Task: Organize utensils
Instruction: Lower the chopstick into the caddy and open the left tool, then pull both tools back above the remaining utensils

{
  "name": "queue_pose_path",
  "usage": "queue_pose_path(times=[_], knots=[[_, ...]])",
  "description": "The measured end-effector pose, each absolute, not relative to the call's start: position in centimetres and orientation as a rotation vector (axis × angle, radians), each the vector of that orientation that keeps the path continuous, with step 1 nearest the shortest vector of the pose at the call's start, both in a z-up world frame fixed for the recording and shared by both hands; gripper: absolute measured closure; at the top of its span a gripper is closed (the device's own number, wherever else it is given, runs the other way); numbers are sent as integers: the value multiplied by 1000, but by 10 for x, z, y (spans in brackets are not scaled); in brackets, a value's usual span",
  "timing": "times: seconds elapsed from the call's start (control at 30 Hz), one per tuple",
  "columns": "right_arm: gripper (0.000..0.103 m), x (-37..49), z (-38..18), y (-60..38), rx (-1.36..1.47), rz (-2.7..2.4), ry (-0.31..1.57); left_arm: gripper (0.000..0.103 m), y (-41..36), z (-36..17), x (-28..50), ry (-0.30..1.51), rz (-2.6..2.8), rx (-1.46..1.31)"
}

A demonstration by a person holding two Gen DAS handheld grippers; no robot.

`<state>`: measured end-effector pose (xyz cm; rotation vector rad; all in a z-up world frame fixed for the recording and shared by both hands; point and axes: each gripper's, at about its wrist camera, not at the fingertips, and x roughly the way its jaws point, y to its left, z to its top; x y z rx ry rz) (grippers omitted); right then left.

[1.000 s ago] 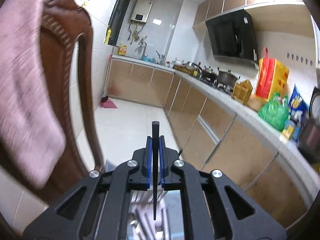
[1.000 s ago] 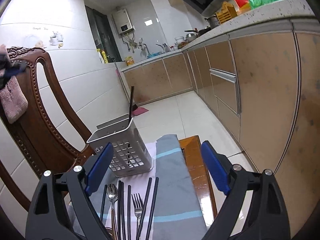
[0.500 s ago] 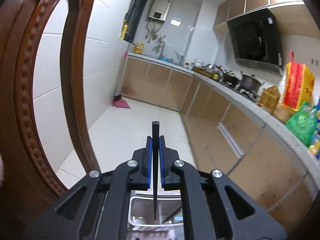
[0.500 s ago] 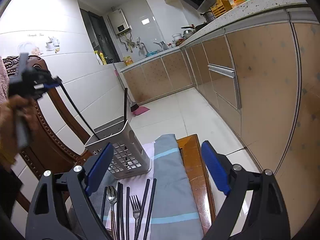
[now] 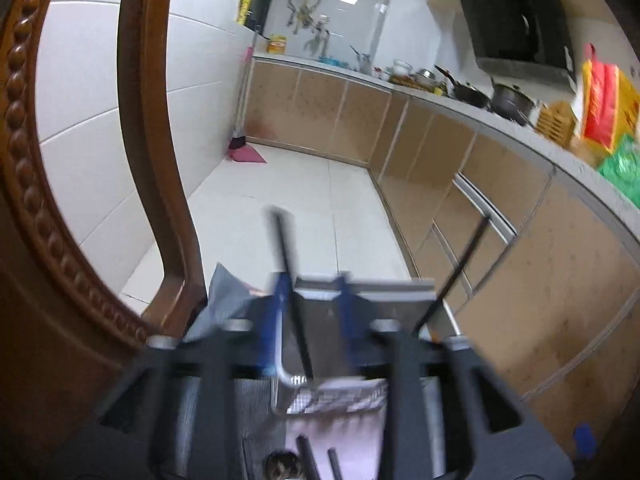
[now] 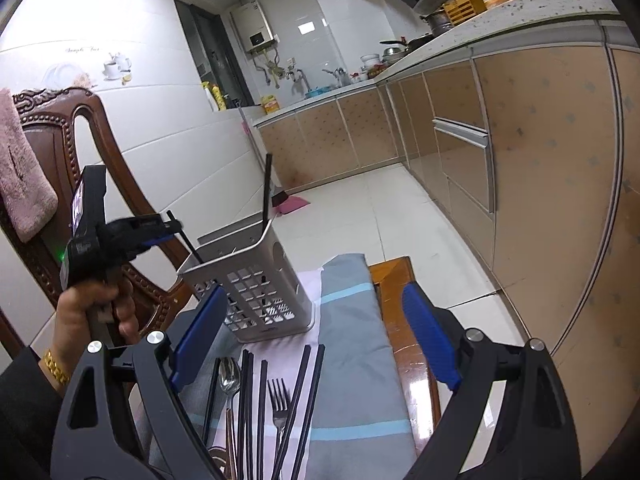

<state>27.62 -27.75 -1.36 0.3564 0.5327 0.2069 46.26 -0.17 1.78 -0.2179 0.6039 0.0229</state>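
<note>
Left gripper (image 5: 310, 312) sits over the caddy (image 6: 256, 280); its jaws have just been opening and now stand about half apart. A black chopstick (image 5: 294, 300) runs between the pads with its tip already down inside the caddy, leaning on the left pad rather than pinched, so I read it as released or mid-drop, though blur makes the contact hard to call. The right view shows the same gripper (image 6: 170, 229) at the caddy's near-left rim, stick angled in. One more chopstick (image 6: 266, 188) already stands upright in the far compartment, so roughly two are in. Caddy stands at the far end of the cloth (image 6: 352, 320), near the table's (image 6: 400, 344) far edge, chair (image 6: 60, 152) just behind it to the left. Left to do, at the near edge of the cloth, left to right: a spoon (image 6: 229, 376), several loose chopsticks, a fork (image 6: 279, 400), then two more crossed chopsticks (image 6: 304, 392); the count is unclear since the near ends are hidden by the gripper body. Right gripper (image 6: 316, 340) hovers over that row, jaws wide, nothing in them. Judgement: early in the job, most pieces still outside, and the spoon and fork are untouched.
</note>
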Motion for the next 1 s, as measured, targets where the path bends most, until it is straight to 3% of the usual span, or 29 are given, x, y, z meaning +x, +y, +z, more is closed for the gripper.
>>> queue_pose_path(times=[0.07, 0.33, 0.63, 1.0], knots=[[16, 277, -13, -273, 348, 216, 539, 37, -5, 14, 447, 604, -7, -193], [16, 270, -11, -254, 287, 275, 556, 17, -9, 16, 330, 612, -68, -96], [16, 235, -21, -215, 150, 353, 648, 13, 0, -29, 222, 769, -63, -163], [16, 168, -39, -209, 142, 315, 723, 14, 0, -62, 202, 869, -67, -171]])
